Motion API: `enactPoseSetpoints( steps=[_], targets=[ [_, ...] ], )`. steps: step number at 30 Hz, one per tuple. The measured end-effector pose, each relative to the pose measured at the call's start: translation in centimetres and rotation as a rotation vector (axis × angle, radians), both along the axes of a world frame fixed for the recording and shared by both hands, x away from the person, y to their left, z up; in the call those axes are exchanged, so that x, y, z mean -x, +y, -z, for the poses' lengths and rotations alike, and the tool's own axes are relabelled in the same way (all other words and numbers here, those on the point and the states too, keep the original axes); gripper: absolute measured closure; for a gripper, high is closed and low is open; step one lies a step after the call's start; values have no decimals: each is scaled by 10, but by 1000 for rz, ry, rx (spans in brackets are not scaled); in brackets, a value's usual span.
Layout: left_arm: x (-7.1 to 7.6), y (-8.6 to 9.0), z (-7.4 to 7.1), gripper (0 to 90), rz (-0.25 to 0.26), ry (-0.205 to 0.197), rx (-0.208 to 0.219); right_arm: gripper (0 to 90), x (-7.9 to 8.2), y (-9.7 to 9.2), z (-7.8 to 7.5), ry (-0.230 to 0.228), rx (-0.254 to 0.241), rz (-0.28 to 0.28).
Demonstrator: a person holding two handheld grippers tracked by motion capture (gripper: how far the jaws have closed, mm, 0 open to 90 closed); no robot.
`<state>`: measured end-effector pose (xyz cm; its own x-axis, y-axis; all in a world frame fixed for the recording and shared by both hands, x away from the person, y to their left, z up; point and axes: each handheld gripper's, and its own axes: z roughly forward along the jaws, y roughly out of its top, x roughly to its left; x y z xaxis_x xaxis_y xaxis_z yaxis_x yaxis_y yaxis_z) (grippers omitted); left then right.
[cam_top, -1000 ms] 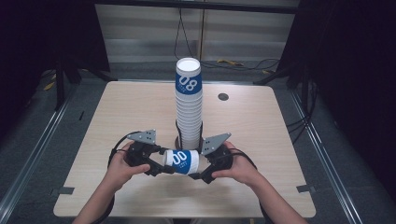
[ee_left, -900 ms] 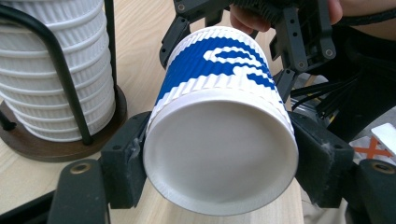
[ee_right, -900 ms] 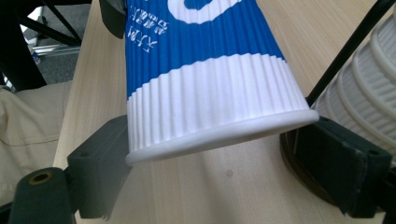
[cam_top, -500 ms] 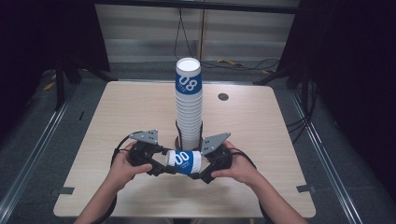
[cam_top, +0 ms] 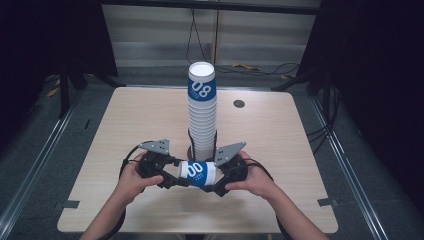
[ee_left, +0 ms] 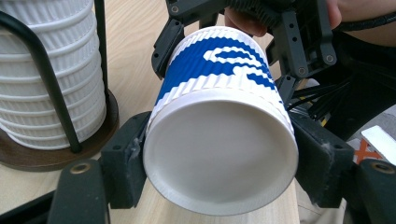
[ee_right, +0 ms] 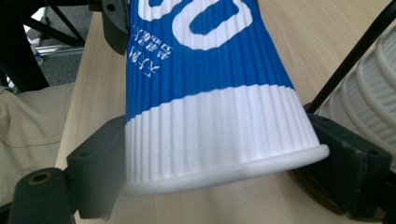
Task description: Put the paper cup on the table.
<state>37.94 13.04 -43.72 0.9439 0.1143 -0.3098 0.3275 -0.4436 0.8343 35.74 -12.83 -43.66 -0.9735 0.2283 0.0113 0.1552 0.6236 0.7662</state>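
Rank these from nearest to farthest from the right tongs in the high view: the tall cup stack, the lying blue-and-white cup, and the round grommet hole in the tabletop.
1. Lying blue-and-white cup: clamped in the right tongs, on their left.
2. Tall cup stack: standing in its wire holder just behind the cup, toward mid-table.
3. Round grommet hole: far side of the table, right of the stack.

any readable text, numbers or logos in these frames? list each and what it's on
"08": blue band of the top cup on the stack.
"00", as it reads sideways from above: the cup held between the left gripper and the right gripper.
Small white characters on that cup's blue band in the right gripper view: too blurred to read.
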Motion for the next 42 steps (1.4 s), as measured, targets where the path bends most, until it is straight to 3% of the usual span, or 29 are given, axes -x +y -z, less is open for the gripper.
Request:
enactPoseSetpoints(
  steps=[13,15,20,24,29,39,42],
  targets=[
    [-2,0,3,281,5,18,25,154,0,-2,-2,1,10,0],
    [-1,-1,3,279,2,5,20,159,1,-2,-3,1,16,2],
    [1,-3,1,271,4,-25,-21,167,1,-1,-3,5,35,-1],
    [1,-2,1,168,-5,-26,-40,172,0,-4,-4,3,50,12],
    [1,-1,2,166,-15,-39,-72,175,-1,-9,-4,17,54,19],
    [5,-4,1,166,-17,-88,-160,174,-2,-12,-6,15,118,14],
    [5,-4,2,166,-16,-91,-168,174,-2,-12,-7,22,134,16]
  ],
)
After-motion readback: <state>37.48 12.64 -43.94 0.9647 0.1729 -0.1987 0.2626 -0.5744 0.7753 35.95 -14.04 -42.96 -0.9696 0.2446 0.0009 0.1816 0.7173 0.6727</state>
